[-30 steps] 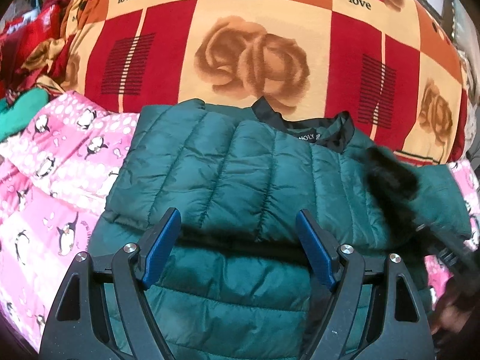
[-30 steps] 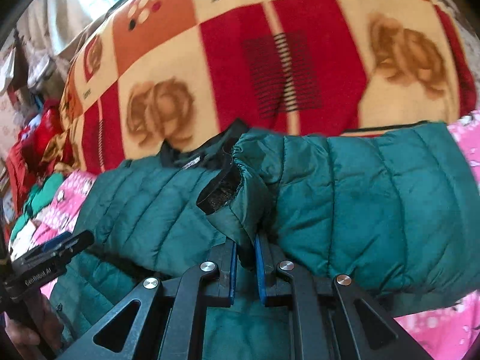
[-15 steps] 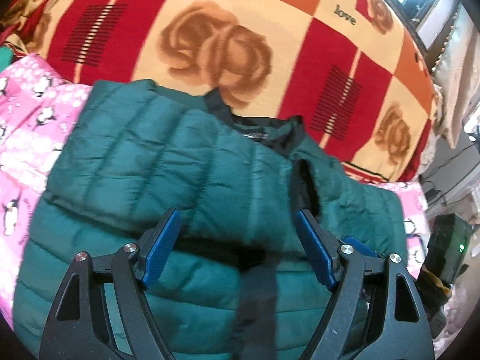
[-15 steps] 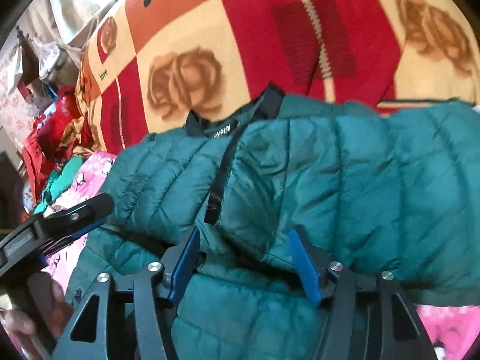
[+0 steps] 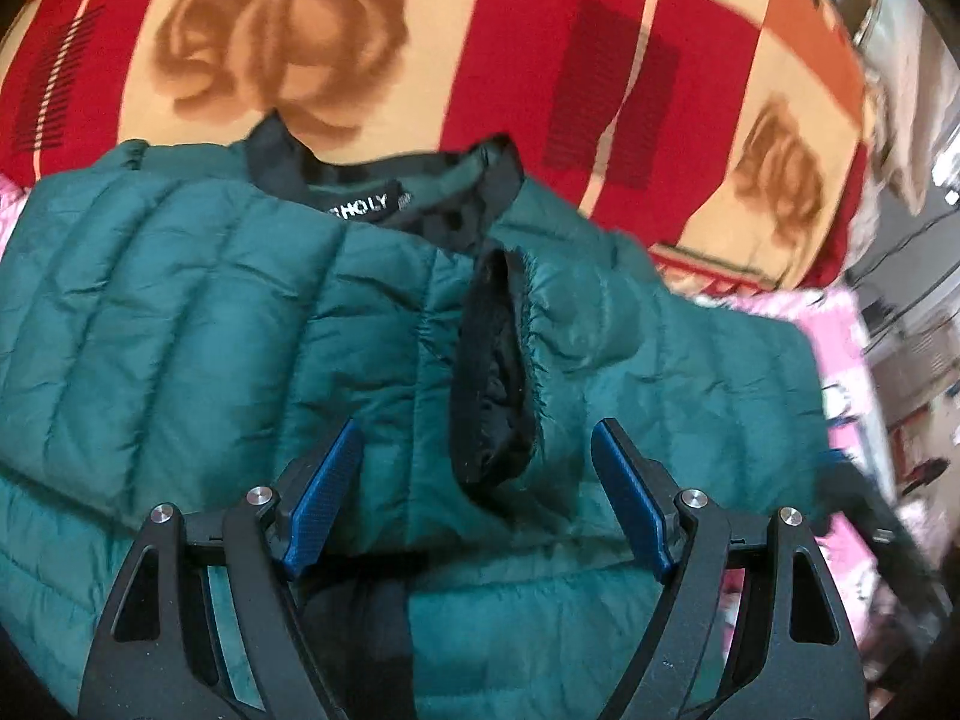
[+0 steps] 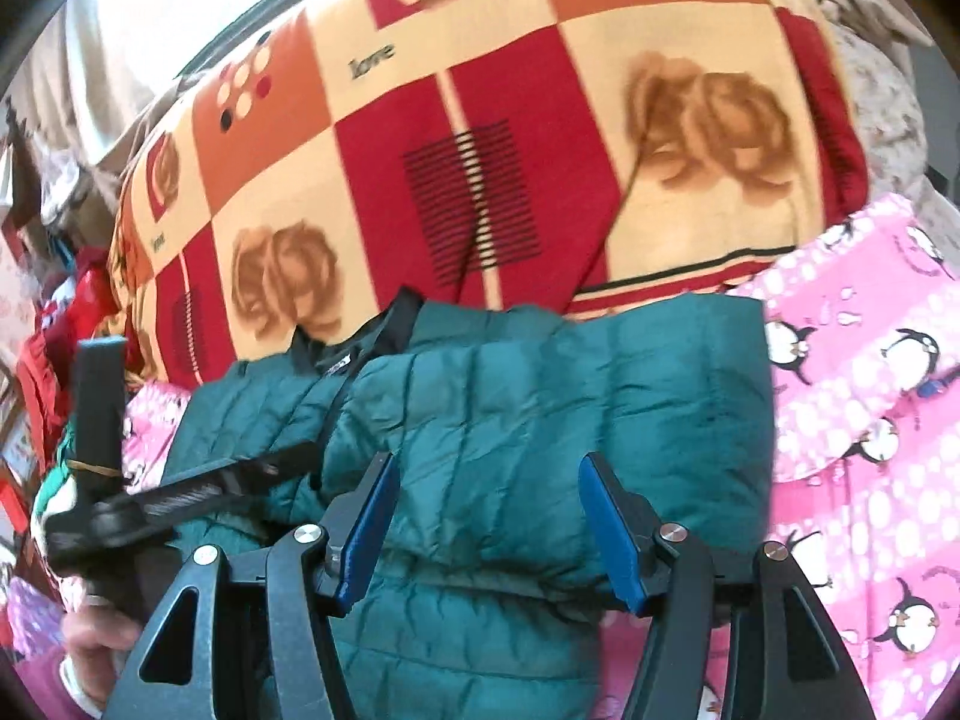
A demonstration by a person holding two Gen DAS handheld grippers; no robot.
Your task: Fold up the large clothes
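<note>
Left wrist view: left gripper angled down over green jacket, fingers wide, empty.

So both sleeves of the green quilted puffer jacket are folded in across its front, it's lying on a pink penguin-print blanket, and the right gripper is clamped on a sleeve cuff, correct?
Not quite. The right wrist view shows the right gripper with its blue fingers apart, gripping nothing. Otherwise correct: both sleeves are folded across the green quilted puffer jacket, which lies on the pink penguin-print blanket.
</note>
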